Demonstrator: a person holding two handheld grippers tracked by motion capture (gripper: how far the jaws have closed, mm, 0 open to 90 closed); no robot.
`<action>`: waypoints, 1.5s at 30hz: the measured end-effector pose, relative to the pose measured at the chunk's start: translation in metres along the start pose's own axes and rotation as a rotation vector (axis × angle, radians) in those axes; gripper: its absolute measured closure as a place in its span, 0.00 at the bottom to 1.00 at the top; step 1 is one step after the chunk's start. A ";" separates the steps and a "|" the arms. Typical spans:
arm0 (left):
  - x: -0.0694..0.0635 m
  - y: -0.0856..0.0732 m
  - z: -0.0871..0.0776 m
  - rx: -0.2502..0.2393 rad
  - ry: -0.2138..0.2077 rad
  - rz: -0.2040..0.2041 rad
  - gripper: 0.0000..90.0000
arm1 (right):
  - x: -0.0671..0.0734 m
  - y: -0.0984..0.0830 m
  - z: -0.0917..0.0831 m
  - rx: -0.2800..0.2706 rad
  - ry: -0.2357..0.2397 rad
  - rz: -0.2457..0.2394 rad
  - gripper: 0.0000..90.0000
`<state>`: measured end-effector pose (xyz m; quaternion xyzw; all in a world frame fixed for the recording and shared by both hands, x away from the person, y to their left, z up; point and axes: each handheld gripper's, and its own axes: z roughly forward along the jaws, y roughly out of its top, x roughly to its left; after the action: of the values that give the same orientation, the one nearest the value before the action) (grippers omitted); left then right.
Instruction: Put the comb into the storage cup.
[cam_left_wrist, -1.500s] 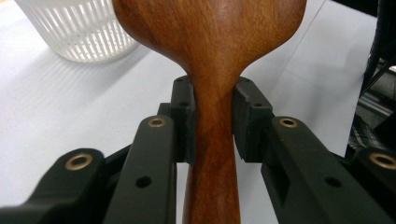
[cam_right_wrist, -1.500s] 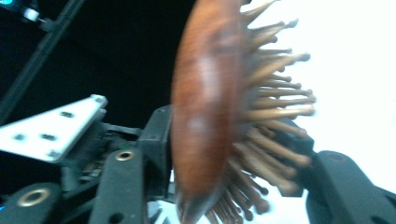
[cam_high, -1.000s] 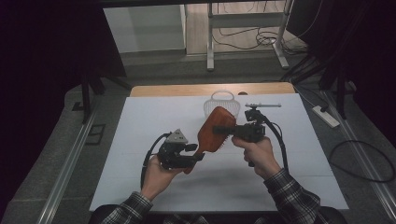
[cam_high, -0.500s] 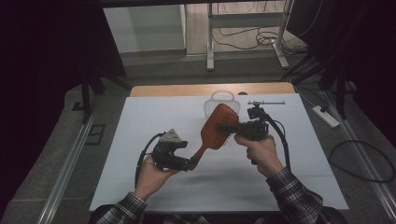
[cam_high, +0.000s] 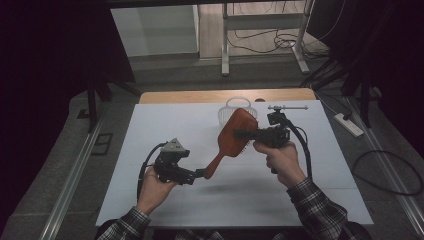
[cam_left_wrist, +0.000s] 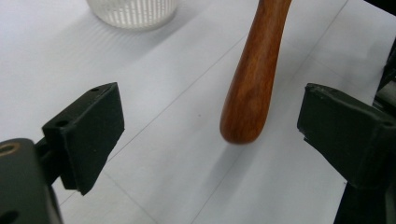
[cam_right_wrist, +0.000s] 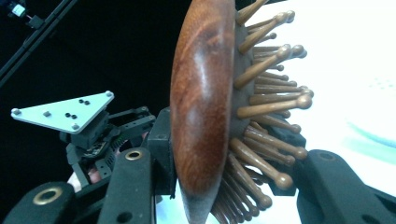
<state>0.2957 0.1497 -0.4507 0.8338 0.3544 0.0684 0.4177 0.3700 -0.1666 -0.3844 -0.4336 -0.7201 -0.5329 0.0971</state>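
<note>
While the right claw (cam_high: 239, 134) stays clamped on the head of the wooden hairbrush (cam_high: 235, 135), one jaw on the smooth back and the other against the bristle side, the brush hangs above the white table (cam_high: 150, 130) with its handle sloping down toward the left claw (cam_high: 200, 173). Just beyond the brush head, on the far side of the right claw, stands a small white slatted basket (cam_high: 230, 107); what it holds, if anything, cannot be made out. The left claw has just been opening: its jaws now stand wide apart, with the rounded end of the handle between them but touching neither pad. A second ago that claw was closed around the handle nearer the head; since then it has let go and slid back along the handle toward the person, while the right claw has kept its grip and place.
</note>
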 end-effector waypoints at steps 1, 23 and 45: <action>0.001 -0.001 -0.001 0.000 0.001 -0.002 0.07 | 0.000 0.000 0.000 -0.002 -0.002 -0.003 0.60; 0.009 -0.027 -0.032 -0.063 0.024 -0.040 0.01 | -0.006 0.016 -0.007 -0.065 -0.069 -0.023 0.60; 0.015 -0.065 -0.061 -0.046 0.101 -0.075 0.00 | -0.012 0.036 -0.012 -0.108 -0.093 -0.014 0.60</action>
<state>0.2471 0.2249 -0.4621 0.8055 0.4045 0.1026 0.4208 0.3997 -0.1809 -0.3625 -0.4575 -0.6971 -0.5508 0.0364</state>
